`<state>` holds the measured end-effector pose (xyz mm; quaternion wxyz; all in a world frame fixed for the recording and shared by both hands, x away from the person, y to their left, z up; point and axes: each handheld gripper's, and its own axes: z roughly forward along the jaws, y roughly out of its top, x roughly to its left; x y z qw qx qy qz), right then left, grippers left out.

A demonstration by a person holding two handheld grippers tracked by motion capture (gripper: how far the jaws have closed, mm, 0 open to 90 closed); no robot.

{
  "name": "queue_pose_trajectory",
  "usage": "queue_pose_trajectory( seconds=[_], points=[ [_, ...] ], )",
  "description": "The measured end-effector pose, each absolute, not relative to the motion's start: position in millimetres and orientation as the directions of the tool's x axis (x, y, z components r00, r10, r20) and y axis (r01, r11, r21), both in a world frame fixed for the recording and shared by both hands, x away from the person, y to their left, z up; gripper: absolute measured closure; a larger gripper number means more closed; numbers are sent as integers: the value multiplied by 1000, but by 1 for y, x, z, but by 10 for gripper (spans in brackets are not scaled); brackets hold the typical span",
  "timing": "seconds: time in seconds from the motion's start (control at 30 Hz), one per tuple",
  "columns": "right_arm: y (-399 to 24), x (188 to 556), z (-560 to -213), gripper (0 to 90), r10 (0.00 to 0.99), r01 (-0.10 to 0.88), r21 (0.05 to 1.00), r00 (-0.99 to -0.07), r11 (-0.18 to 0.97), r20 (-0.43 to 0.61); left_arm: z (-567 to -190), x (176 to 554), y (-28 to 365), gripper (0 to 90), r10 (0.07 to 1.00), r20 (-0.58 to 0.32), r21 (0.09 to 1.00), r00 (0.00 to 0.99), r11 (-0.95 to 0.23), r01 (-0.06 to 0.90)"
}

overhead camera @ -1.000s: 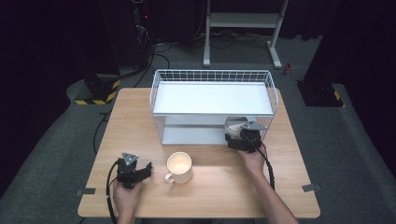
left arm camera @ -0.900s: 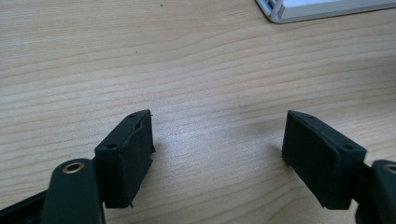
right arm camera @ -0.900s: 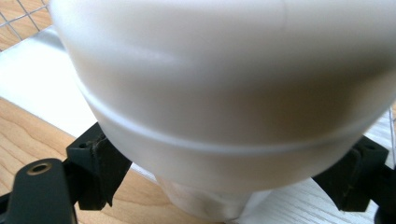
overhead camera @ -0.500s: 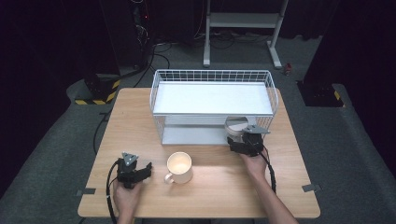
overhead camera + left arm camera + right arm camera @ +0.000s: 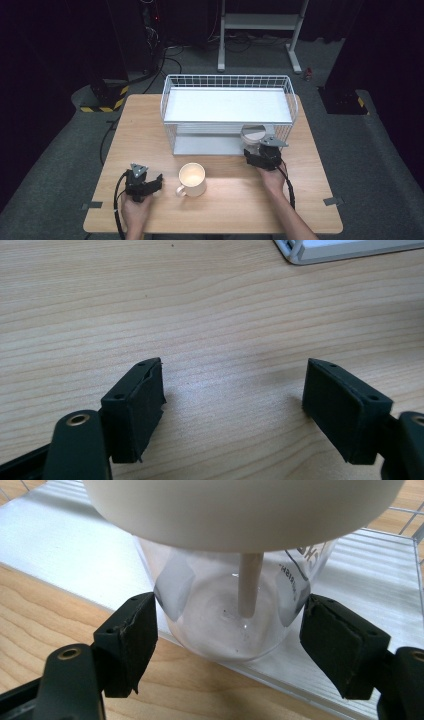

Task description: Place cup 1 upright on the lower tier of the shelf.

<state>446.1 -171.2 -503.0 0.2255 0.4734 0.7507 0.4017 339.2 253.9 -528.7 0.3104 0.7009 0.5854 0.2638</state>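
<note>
The clear jar (image 5: pixel 235 615), capped by a white lid (image 5: pixel 240 510), stood at the front edge of the wire rack's (image 5: pixel 227 82) lower shelf. The right gripper (image 5: pixel 227 645) framed it, jaws released, apparently not yet grasping. Dark lettering curved round the glass, too partial to read. The left gripper (image 5: pixel 232 405) rested spread on the surface (image 5: pixel 210 300), near the mug (image 5: pixel 192 178).

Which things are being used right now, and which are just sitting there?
In use:
- right gripper, open around the clear jar
- wire rack, whose lower shelf the jar stands at

Just sitting:
- cream mug
- left gripper, open over bare table
</note>
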Motion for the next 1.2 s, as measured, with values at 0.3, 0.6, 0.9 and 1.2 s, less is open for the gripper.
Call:
queue_pose_trajectory(
  seconds=[0.3,0.6,0.9,1.2],
  points=[
    [-174,451,-506,318,909,520,827,-416,216,25,-529,339,254,247,985,7,744,175,-122,657],
    [-172,460,-505,372,920,542,816,-390,202,31,-529,339,254,246,985,5,743,173,-119,658],
    [-168,467,-507,430,935,556,806,-356,202,11,-529,339,254,246,985,7,744,175,-122,657],
    [-169,474,-510,464,941,562,803,-339,197,6,-529,339,254,246,985,7,744,175,-122,657]
  ],
)
